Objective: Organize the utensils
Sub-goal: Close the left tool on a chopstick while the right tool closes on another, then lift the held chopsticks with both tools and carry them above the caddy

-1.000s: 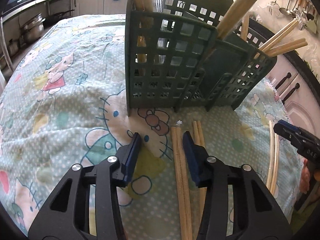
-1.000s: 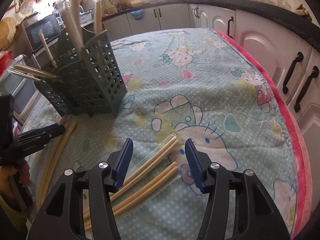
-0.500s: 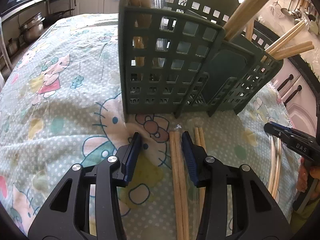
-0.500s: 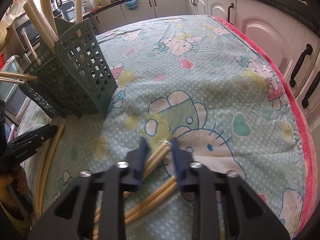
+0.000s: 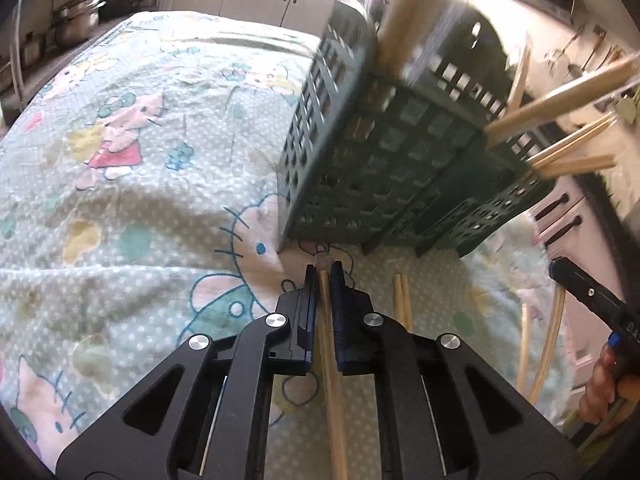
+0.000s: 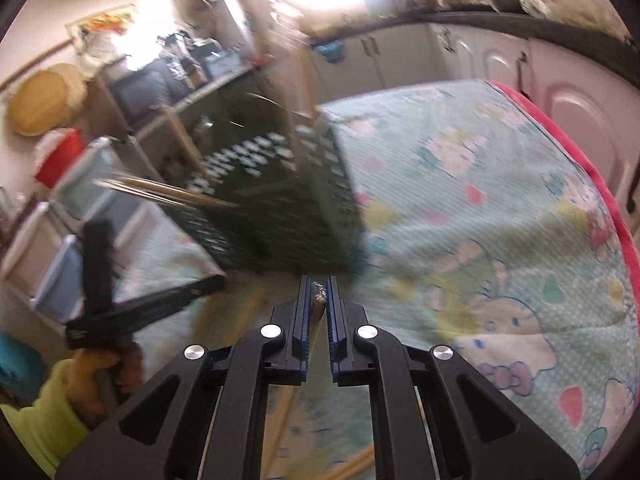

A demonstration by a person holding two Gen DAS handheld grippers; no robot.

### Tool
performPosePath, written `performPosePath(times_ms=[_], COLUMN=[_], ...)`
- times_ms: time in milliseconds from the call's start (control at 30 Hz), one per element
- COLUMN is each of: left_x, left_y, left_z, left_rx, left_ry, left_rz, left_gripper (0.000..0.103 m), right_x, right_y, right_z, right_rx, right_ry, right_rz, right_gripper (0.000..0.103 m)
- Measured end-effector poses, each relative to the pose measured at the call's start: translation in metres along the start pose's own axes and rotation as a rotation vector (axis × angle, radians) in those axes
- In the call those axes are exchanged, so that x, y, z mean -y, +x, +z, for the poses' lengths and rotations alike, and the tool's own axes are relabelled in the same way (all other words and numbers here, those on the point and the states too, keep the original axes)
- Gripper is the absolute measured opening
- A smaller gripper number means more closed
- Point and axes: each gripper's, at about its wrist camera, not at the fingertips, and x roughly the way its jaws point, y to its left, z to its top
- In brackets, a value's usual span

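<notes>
Step in hand: pick-up, both sides at once. Left gripper (image 5: pixel 325 270) has its jaws together, clamped on a wrapped pair of wooden chopsticks (image 5: pixel 329 344); the sticks run back between the pads and out under the gripper body, their tips poking just past the fingertips. Right gripper (image 6: pixel 319 286) likewise has its jaws together on the end of a pale wrapped pair (image 6: pixel 317 312), a crinkle of clear wrapper showing at the fingertips; the rest of that pair trails down and back below the jaws. Right view is heavily blurred, so fine contact there is hard to read.

Green slotted holder (image 5: pixel 384 168) stands just ahead of the left jaws and slightly right of them, on the cartoon-print cloth (image 5: pixel 132 184). Ahead and left of the right jaws it shows as a dark smear. Wooden handles already stick out of its top, fanning to the right.

Loose stock: another pair (image 5: pixel 402 300) lies on the cloth just right of the left jaws; more pale sticks (image 5: pixel 552 344) further right, near the other gripper's tip.

Judged next move: lift each pair clear of the cloth, tip it upright, bring it over the holder rim and lower it into a compartment.

Room: cloth left of the left jaws is open. The fanned handles crowd the holder's top on the right side, so entry looks easier from the near or left side. The two grippers work close together; stagger the drops
</notes>
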Motion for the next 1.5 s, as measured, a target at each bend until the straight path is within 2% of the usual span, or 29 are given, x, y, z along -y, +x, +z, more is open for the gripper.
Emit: performPosePath(times_ms=[67,233,433,633,867,1500], left_x=[-0.004,-0.005,0.003,0.023,0.042,0.093], left_y=[-0.012,-0.055,-0.11,-0.147,-0.171,-0.194], left_z=[0.0,0.0,0.008,0.015,0.028,0.075], left_rx=[0.015,0.086,0.202,0.326,0.443,0.658], left_ry=[-0.01,-0.002,0.021,0.053,0.085,0.176], left_rz=[-0.031,-0.072,-0.114,-0.112,-0.084,0.004], left_gripper=[0.003,0.003,0.003,0.003,0.003,0.003], right_x=[-0.013,-0.038,-0.063,-0.074,-0.081,-0.085], right_y=[-0.01,-0.03,-0.051,-0.066,-0.08,-0.109], right_z=[0.004,0.013,0.019,0.022,0.03,0.072], right_rx=[0.024,0.08,0.151,0.193,0.25,0.391], right_ry=[-0.019,-0.07,-0.14,-0.167,-0.186,-0.216], right_rz=[0.04,0.071,0.058,0.064,0.062,0.038], right_gripper=[0.007,0.006,0.006,0.006,0.006,0.006])
